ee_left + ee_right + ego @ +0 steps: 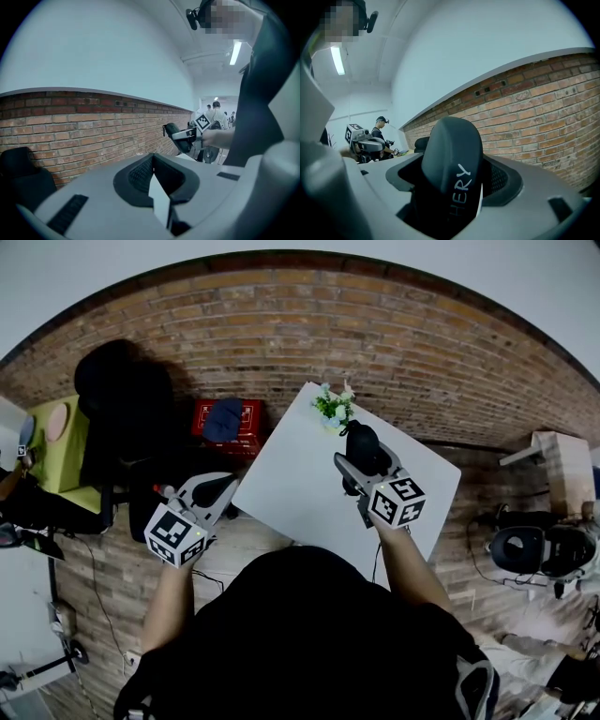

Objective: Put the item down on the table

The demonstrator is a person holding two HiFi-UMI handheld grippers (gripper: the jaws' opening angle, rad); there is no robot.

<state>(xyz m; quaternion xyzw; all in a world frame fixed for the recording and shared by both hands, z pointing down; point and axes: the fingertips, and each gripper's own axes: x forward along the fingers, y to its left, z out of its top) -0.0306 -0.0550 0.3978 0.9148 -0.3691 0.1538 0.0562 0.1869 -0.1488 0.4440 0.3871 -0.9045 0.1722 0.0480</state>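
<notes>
The item is a black rounded object [362,448] with white lettering [452,159]. It stands upright between the jaws of my right gripper [356,457], which is shut on it. In the head view it hangs over the far half of the white table [291,484], just in front of a small flower pot [334,409]. My left gripper [223,491] is off the table's left edge, over the brick floor, with nothing in it. In the left gripper view its jaws [153,161] meet at the middle. That view also shows the right gripper [186,136] with the item.
A red box with a blue cloth [225,420] lies on the floor beyond the table's left corner. A black chair [122,399] and a green table [58,451] stand at the left. Other people and gear [530,549] are at the right. A brick wall [543,108] runs behind.
</notes>
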